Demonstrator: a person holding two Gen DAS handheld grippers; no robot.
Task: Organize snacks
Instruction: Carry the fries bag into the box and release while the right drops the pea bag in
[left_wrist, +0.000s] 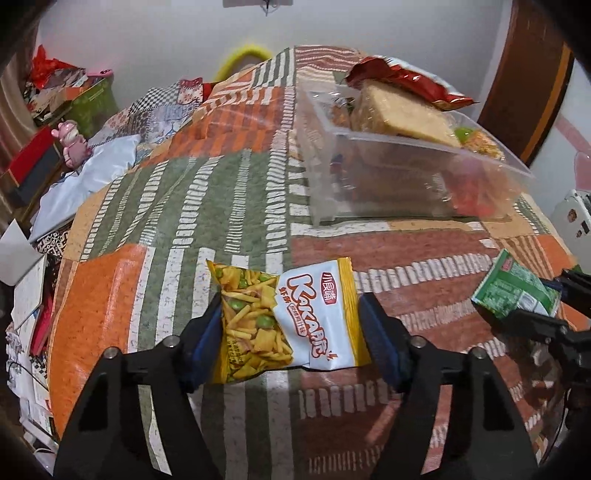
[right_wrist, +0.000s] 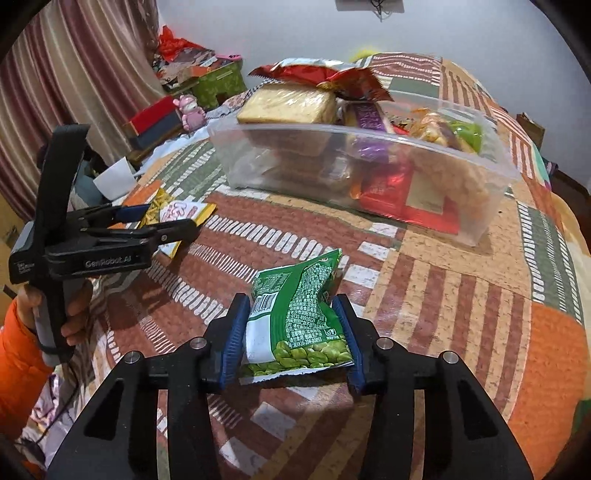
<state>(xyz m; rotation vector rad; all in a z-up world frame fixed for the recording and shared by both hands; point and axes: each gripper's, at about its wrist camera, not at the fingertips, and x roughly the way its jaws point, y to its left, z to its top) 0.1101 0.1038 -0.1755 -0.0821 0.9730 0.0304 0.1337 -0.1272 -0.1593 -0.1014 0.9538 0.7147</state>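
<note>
Gripping low in the right wrist frame, the right claw (right_wrist: 291, 332) is closed on a green snack packet (right_wrist: 299, 321), pads pressed to both its sides. Low centre of the left wrist frame, the left claw (left_wrist: 291, 328) brackets a yellow-and-white snack bag (left_wrist: 284, 317), both pads touching its edges. Both packets sit over the patchwork-covered tabletop (right_wrist: 461, 295). Farther back, upper right, stands a clear plastic bin (right_wrist: 369, 162) heaped with snacks.
</note>
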